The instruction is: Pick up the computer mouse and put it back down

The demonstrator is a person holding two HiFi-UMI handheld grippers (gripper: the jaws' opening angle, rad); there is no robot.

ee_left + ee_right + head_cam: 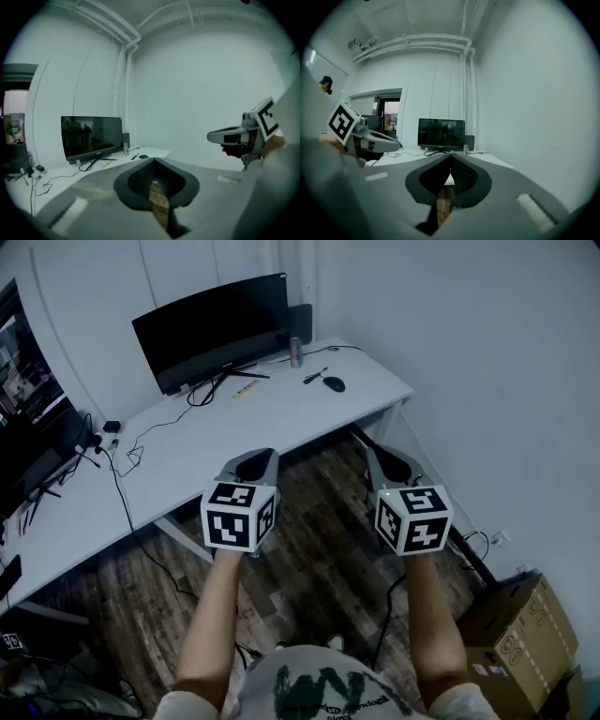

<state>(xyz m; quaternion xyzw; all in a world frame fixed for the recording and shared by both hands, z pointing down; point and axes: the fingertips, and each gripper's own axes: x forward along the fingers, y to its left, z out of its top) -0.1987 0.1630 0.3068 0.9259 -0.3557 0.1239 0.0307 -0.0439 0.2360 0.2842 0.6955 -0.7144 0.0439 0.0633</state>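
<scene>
The black computer mouse lies near the far right corner of the white desk, its cable running back toward the wall. In the left gripper view the mouse is a small dark spot beyond the jaw tips. My left gripper and right gripper hover side by side over the wooden floor, in front of the desk and well short of the mouse. Both are shut, jaw tips together, with nothing held. In the left gripper view my left gripper shows its jaws met, and my right gripper shows the same in its own view.
A dark curved monitor stands at the back of the desk, with a drink can, a pen and a yellow ruler near it. Cables trail across the desk's left. A second screen is far left. Cardboard boxes sit at the lower right.
</scene>
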